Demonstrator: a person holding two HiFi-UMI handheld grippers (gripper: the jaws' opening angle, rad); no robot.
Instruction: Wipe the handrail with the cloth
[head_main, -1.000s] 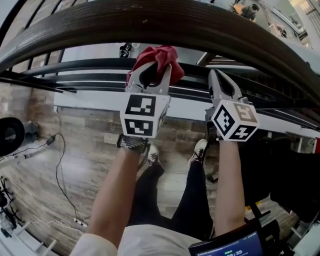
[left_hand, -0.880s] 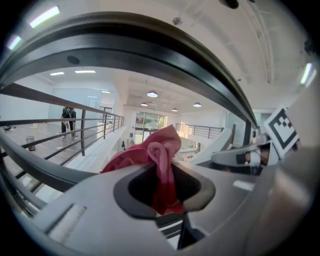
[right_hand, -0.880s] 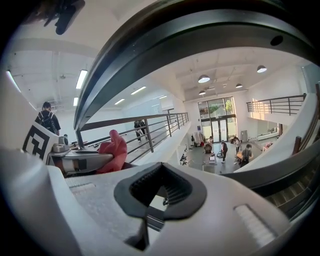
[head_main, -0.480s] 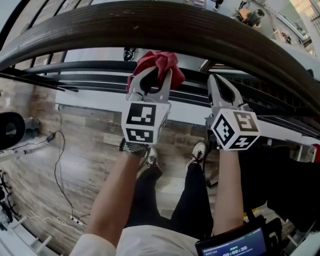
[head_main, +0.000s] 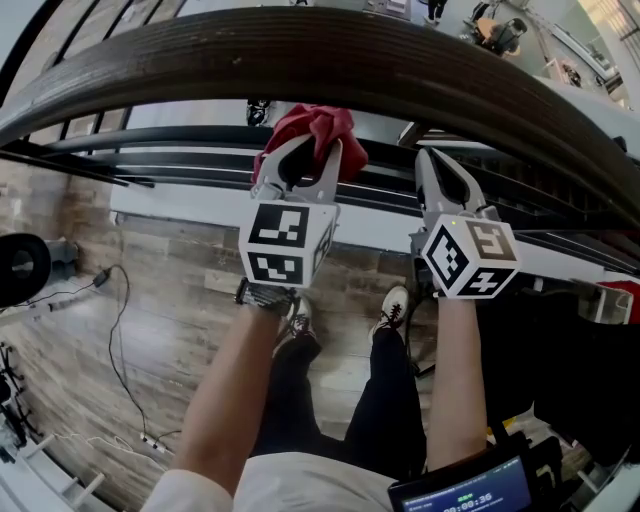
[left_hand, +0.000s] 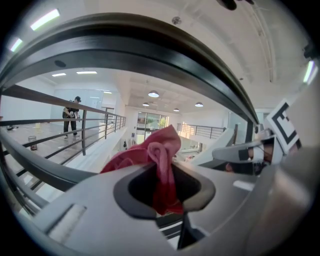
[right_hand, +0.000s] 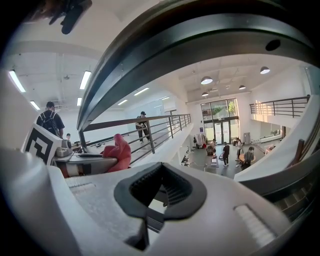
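Observation:
A wide dark wooden handrail (head_main: 330, 55) arcs across the top of the head view. It also runs overhead in the left gripper view as the handrail (left_hand: 125, 45) and in the right gripper view as the handrail (right_hand: 200, 35). My left gripper (head_main: 310, 148) is shut on a bunched red cloth (head_main: 318, 120), which sits just under the rail's near edge. The cloth (left_hand: 156, 155) hangs through the jaws of the left gripper (left_hand: 165, 187). My right gripper (head_main: 428, 160) stands beside it to the right, below the rail, its jaws together and empty. The right gripper (right_hand: 160, 192) sees the cloth (right_hand: 119, 150) at its left.
Thin black rails (head_main: 150, 140) and a white ledge (head_main: 180, 205) run below the handrail. The person's legs and shoes (head_main: 395, 305) stand on a wood-look floor with a cable (head_main: 120, 330). A screen (head_main: 470, 492) shows at the bottom. Several people (right_hand: 225, 152) are far below in the hall.

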